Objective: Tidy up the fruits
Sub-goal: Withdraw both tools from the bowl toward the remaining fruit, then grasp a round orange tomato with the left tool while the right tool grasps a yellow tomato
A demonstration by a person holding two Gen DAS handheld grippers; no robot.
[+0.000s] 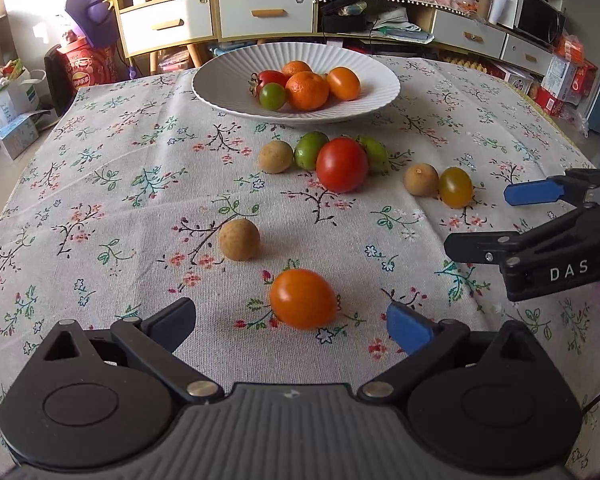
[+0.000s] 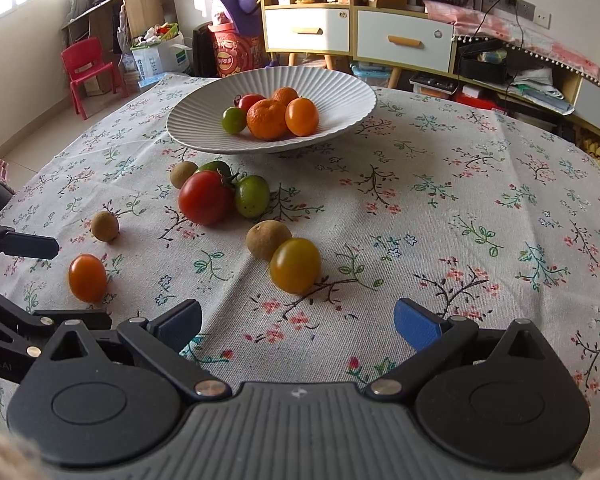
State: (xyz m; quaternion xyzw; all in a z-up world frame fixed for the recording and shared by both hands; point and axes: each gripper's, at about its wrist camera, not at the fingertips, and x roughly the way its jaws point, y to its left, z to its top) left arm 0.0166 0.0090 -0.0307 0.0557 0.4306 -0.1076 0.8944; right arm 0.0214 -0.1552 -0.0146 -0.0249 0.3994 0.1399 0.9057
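Observation:
A white ribbed bowl (image 1: 220, 84) (image 2: 340, 92) at the table's far side holds several small fruits. Loose on the flowered cloth lie an orange tomato (image 1: 302, 298) (image 2: 87, 277), a brown longan (image 1: 239, 239) (image 2: 104, 226), a red tomato (image 1: 341, 164) (image 2: 205, 197), green fruits (image 1: 309, 150) (image 2: 252, 195), another longan (image 1: 421, 179) (image 2: 267, 239) and a yellow tomato (image 1: 455, 187) (image 2: 295, 265). My left gripper (image 1: 290, 326) is open, with the orange tomato just ahead between its fingers. My right gripper (image 2: 298, 324) is open, short of the yellow tomato; it also shows in the left wrist view as the right gripper (image 1: 482, 218).
A third longan (image 1: 275, 156) (image 2: 183, 174) lies beside the green fruits. Cabinets with drawers (image 1: 266, 12) and shelves stand behind the table. A red chair (image 2: 90, 72) and boxes sit on the floor at left. Open cloth lies to the right of the fruits.

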